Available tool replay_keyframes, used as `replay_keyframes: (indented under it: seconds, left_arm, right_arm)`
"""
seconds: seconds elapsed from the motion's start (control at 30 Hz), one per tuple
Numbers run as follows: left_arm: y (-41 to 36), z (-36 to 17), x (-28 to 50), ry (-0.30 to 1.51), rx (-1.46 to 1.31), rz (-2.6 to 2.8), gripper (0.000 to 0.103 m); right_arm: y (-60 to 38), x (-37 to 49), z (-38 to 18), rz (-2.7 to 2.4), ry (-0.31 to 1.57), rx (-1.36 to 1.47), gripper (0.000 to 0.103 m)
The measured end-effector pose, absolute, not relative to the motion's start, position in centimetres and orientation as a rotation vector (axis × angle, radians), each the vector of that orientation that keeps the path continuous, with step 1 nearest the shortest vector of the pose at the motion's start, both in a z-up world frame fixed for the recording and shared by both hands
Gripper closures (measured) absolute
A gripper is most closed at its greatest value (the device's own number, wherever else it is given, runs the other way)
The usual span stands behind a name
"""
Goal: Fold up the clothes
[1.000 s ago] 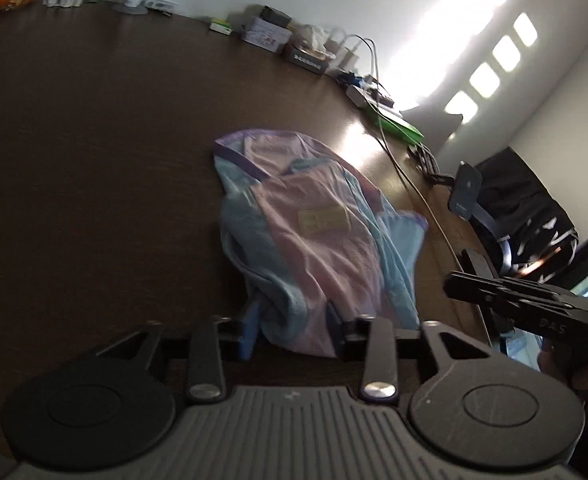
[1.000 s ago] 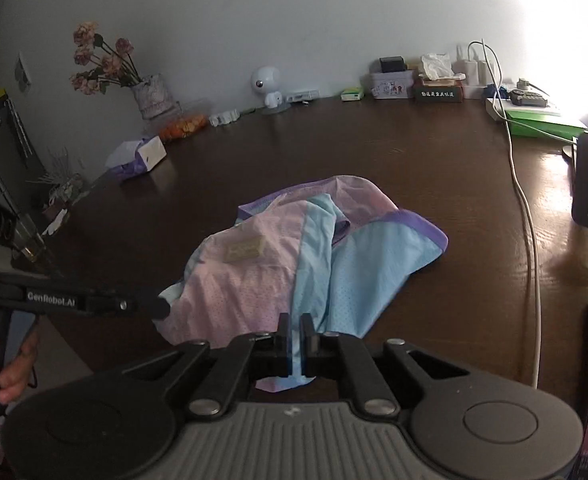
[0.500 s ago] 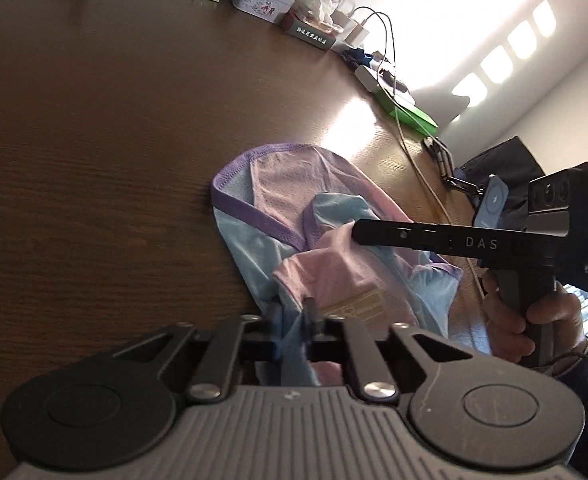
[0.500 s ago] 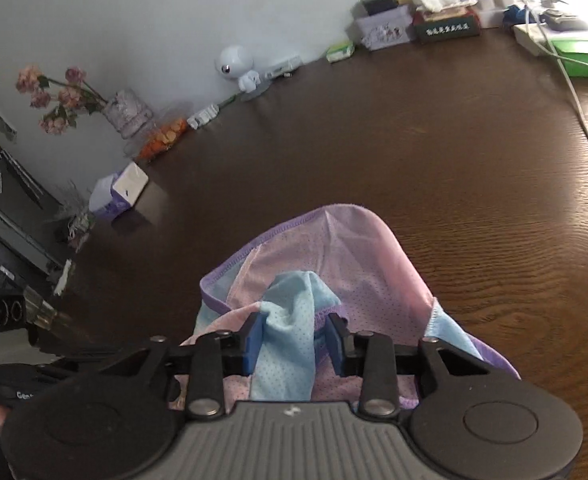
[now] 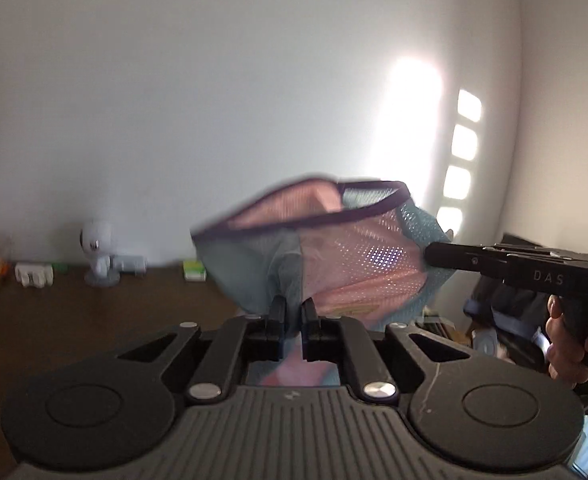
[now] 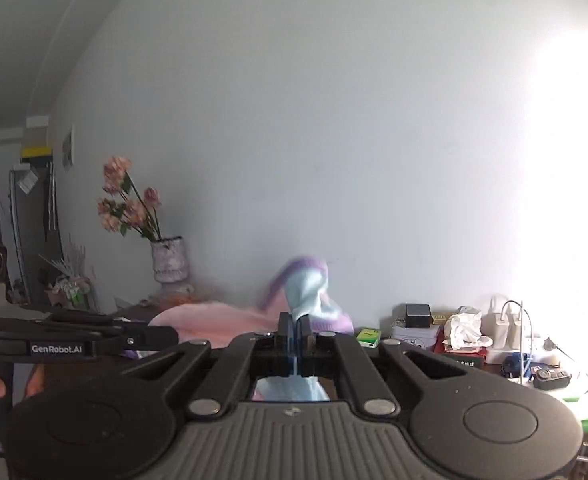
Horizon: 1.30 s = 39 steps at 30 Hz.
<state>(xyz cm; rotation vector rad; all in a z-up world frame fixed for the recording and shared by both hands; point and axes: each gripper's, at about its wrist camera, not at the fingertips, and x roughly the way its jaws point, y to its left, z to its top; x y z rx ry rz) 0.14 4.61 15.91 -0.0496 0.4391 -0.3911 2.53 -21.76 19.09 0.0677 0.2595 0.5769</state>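
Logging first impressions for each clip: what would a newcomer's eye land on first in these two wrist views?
First, the pink and blue mesh garment with purple trim, held up in the air in front of the white wall, light shining through its holes. Both the left gripper and the right gripper have their jaws shut on its fabric. Next comes the bright window glare at the right, then the vase of pink flowers at the left of the right wrist view.

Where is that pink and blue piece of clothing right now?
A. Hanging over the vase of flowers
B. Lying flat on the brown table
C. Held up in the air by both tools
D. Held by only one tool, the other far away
C: the garment hangs above the table, pinched in the left tool and also in the right tool.
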Motion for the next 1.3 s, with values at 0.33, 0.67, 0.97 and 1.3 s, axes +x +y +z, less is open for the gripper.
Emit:
replay_keyframes:
  seconds: [0.33, 0.67, 0.97, 1.3]
  left_arm:
    - [7.4, 5.0, -6.7, 0.759, -0.194, -0.343, 0.043]
    - [4.3, 3.1, 5.0, 0.830, -0.012, -0.317, 0.045]
    - [4.7, 2.5, 2.6, 0.790, 0.005, -0.290, 0.084]
    - [-2.2, 3.2, -1.8, 0.619, 0.338, -0.247, 0.041]
  right_arm:
    - [-24.0, -10.2, 4.6, 0.526, 0.703, 0.062, 0.062]
    - [-17.3, -3.4, 4.1, 0.449, 0.652, -0.094, 0.061]
    - [-16.3, -3.3, 2.5, 0.315, 0.631, -0.184, 0.100]
    - [-18.3, -11.7, 8.2, 0.306, 0.330, -0.196, 0.100]
